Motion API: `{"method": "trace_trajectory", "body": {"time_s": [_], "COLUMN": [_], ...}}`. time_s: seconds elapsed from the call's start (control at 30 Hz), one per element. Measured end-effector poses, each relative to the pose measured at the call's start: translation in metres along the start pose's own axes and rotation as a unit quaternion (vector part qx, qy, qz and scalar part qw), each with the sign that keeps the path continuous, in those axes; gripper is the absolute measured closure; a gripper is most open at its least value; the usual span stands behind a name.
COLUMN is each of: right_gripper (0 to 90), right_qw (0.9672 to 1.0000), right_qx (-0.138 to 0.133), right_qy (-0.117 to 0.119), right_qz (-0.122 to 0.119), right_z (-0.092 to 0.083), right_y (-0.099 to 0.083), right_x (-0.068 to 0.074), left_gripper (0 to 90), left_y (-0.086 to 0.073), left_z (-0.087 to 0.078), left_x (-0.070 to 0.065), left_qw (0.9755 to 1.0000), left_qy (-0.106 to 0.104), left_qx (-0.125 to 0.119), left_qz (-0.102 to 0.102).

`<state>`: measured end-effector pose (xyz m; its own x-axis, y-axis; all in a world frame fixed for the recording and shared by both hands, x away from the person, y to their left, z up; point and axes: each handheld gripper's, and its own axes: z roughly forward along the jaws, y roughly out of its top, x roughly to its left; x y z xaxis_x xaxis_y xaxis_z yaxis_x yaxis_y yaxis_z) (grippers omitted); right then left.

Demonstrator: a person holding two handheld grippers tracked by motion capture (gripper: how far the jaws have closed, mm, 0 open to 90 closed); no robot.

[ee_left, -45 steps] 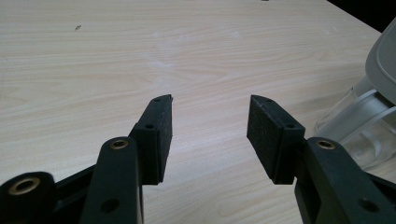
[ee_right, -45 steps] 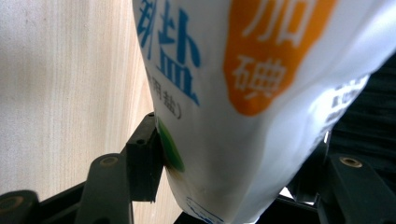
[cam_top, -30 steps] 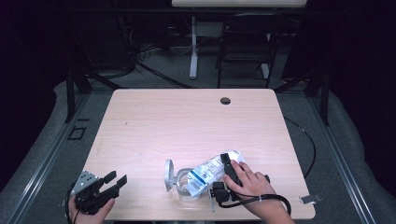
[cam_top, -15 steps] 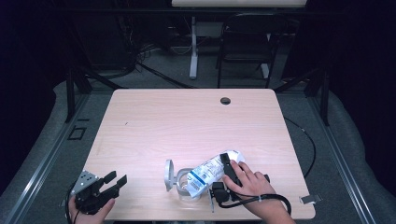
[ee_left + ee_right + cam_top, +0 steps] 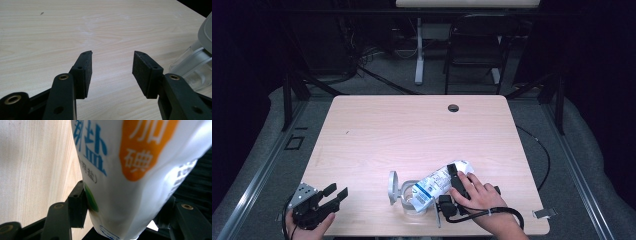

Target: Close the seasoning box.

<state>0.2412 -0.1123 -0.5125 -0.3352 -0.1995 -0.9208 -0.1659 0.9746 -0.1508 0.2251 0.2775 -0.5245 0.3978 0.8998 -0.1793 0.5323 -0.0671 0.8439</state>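
Note:
A white salt bag (image 5: 437, 181) with blue and orange print lies tilted, its lower end at the mouth of a clear jar (image 5: 412, 197) near the table's front edge. The jar's grey lid (image 5: 392, 187) stands flipped open at its left. My right gripper (image 5: 451, 175) is shut on the bag's upper part. In the right gripper view both jaws press the sides of the bag (image 5: 130, 157), held in my right gripper (image 5: 125, 195). My left gripper (image 5: 337, 190) rests at the front left corner, open, nothing between its pads (image 5: 86, 72). The jar (image 5: 197, 67) shows to the right of my left gripper (image 5: 112, 62).
The light wooden table (image 5: 412, 130) has a round cable hole (image 5: 453, 108) near its far edge. A small grey clip (image 5: 544, 212) sticks out at the front right edge. A chair (image 5: 472, 50) and a desk leg stand on the floor behind the table.

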Motion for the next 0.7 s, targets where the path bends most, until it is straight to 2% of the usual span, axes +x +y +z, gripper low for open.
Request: {"method": "trace_trajectory", "body": {"time_s": [0.33, 0.37, 0.63, 0.7], "right_gripper": [41.2, 41.2, 41.3, 41.3], "right_qw": [1.0000, 0.9999, 0.9998, 0.9996], "right_qx": [0.003, 0.009, -0.001, 0.005], "right_qy": [-0.007, -0.009, -0.015, -0.018], "right_qz": [-0.003, -0.009, -0.012, -0.020], "right_z": [-0.0003, -0.0012, -0.0001, -0.0013], "right_y": [0.0012, 0.0017, 0.0019, 0.0026], "right_x": [0.0004, -0.0003, 0.0004, -0.0005], "left_gripper": [50.6, 50.6, 50.5, 50.4], "left_y": [-0.0004, -0.0003, -0.0003, -0.0003], "left_z": [0.0006, 0.0005, 0.0005, 0.0006], "left_x": [0.0001, 0.0001, 0.0001, 0.0000], "left_qw": [1.0000, 1.0000, 1.0000, 1.0000], "left_qy": [0.001, 0.001, 0.001, 0.001], "left_qx": [0.000, 0.000, 0.001, 0.000], "left_qz": [-0.001, -0.001, 0.000, -0.001]}}
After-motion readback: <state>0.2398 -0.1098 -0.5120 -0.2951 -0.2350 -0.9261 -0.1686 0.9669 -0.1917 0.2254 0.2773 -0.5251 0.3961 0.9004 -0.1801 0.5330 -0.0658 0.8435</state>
